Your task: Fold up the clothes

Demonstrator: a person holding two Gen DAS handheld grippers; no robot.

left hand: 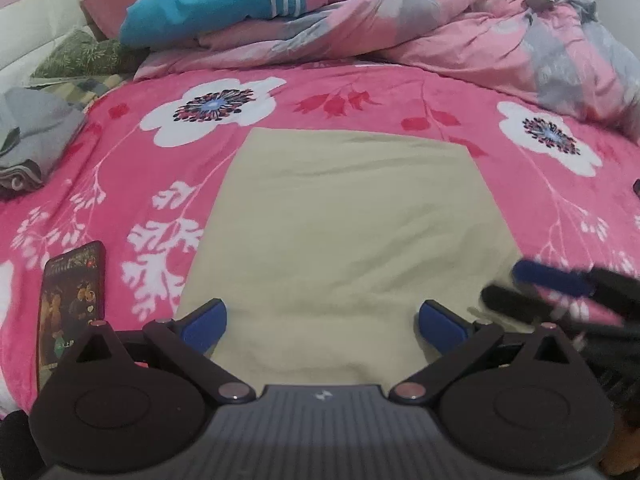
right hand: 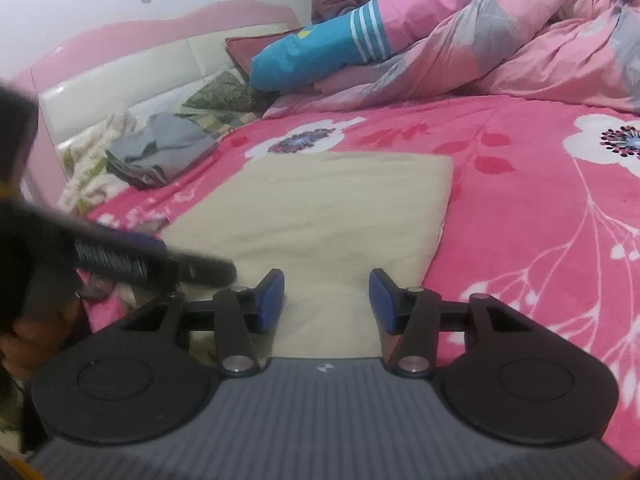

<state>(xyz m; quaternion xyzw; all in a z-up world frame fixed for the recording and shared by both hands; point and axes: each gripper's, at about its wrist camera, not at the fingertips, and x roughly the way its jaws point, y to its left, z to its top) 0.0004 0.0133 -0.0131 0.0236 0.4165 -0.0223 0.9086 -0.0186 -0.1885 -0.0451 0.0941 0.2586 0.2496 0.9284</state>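
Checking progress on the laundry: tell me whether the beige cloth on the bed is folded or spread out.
Folded. The beige cloth lies flat as a neat rectangle on the pink blanket, with a thick, doubled right edge.

Only a small white logo mark on each tool's [left hand: 322,326] body; nothing readable.

The bed's pink floral blanket [left hand: 360,96] carries a folded beige cloth [left hand: 344,232] — left of it a phone [left hand: 72,304] and grey folded clothes [left hand: 32,140], behind it a rumpled pink quilt [left hand: 440,28].

The right tool [left hand: 560,292] is motion-blurred; the phone's [left hand: 72,304] screen is unreadable.
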